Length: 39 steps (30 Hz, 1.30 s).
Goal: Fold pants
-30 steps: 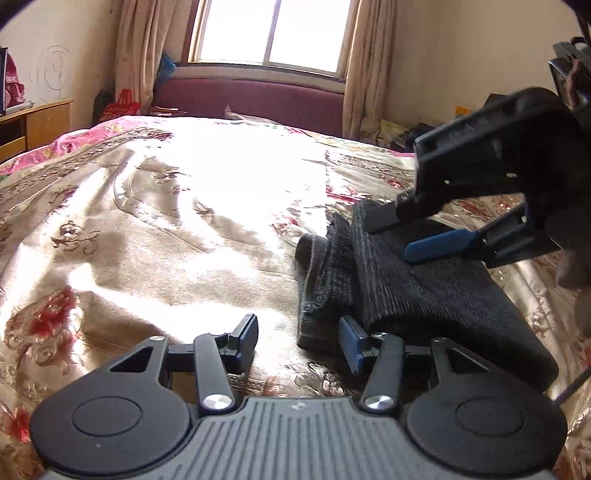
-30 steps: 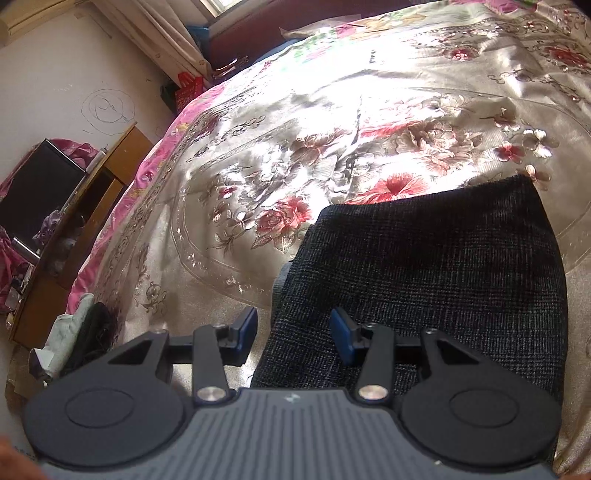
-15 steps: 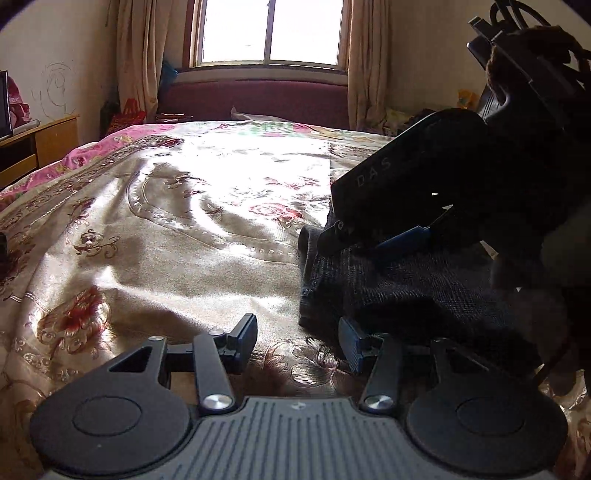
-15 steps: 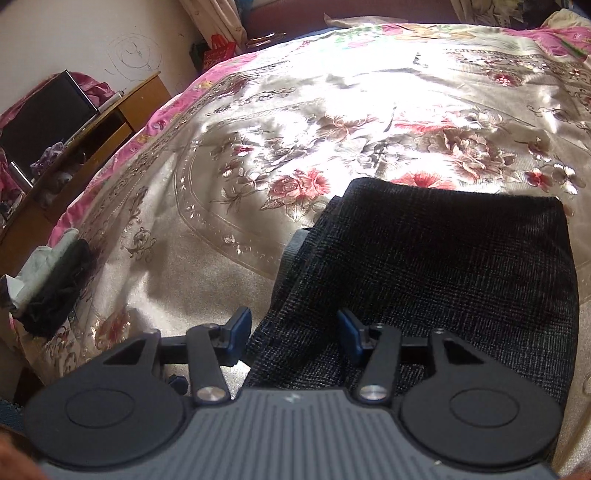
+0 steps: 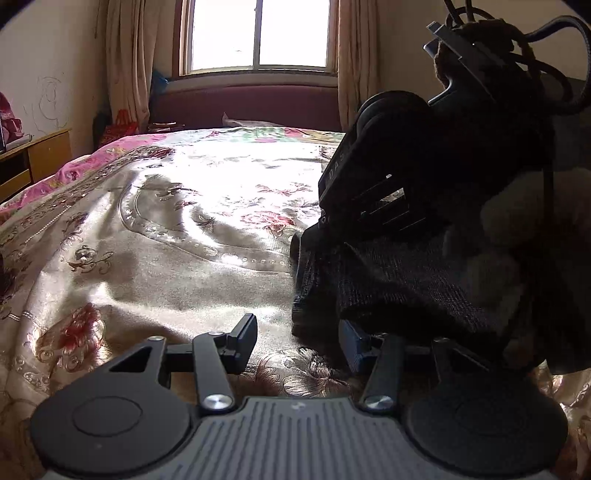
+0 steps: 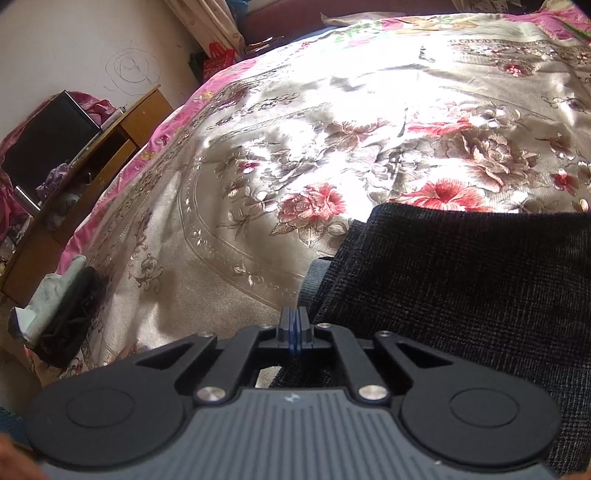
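— While the dark grey knitted folded pants (image 6: 461, 295) lie on the floral satin bed (image 6: 295, 147), press the edge flat.

— Right gripper (image 6: 293, 330) jaws are clenched, seemingly on nothing; left gripper (image 5: 297, 341) jaws are released. Its right finger tip is hidden under cloth.

Sunlit window (image 5: 258, 35) with curtains (image 5: 125, 62) behind floral bedspread (image 5: 166, 229).

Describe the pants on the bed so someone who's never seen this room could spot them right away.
Start at the bed with the shiny gold bedspread patterned in red flowers, below the window. On its near right part lie the pants, folded into a flat stack. They are the only dark charcoal, coarse-woven thing against the glossy floral cloth.
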Each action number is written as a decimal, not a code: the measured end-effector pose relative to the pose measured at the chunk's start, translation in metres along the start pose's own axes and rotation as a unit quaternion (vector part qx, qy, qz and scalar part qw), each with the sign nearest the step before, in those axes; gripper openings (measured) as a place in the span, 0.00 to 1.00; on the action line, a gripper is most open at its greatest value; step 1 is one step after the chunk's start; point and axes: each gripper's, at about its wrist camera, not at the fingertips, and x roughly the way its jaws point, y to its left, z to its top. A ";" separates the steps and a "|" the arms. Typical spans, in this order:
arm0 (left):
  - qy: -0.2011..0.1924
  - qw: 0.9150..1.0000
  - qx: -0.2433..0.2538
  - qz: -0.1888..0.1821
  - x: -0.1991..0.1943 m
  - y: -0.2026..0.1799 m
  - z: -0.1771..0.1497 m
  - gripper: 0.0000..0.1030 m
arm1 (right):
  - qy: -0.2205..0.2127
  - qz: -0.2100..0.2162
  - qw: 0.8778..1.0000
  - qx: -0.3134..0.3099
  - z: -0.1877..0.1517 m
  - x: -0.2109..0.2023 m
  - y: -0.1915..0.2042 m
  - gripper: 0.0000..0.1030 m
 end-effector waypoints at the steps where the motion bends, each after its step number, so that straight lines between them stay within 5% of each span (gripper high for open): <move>1: -0.001 1.000 0.004 0.001 -0.002 -0.001 0.001 0.61 | -0.010 0.012 1.000 0.006 -0.001 -0.010 -0.003 0.06; 6: -0.005 1.000 0.024 0.009 -0.011 -0.008 0.008 0.61 | -0.066 0.042 0.997 0.018 -0.008 -0.075 -0.027 0.09; 20: 0.047 0.989 0.122 0.071 -0.014 -0.045 0.017 0.62 | -0.069 -0.056 0.995 0.046 -0.074 -0.127 -0.109 0.10; 27: 0.069 0.986 0.140 0.064 -0.026 -0.068 0.006 0.63 | -0.080 -0.047 0.995 0.027 -0.094 -0.140 -0.107 0.18; 39: 0.047 0.988 0.143 0.022 -0.040 -0.100 0.015 0.63 | -0.070 -0.070 0.995 0.011 -0.106 -0.149 -0.106 0.19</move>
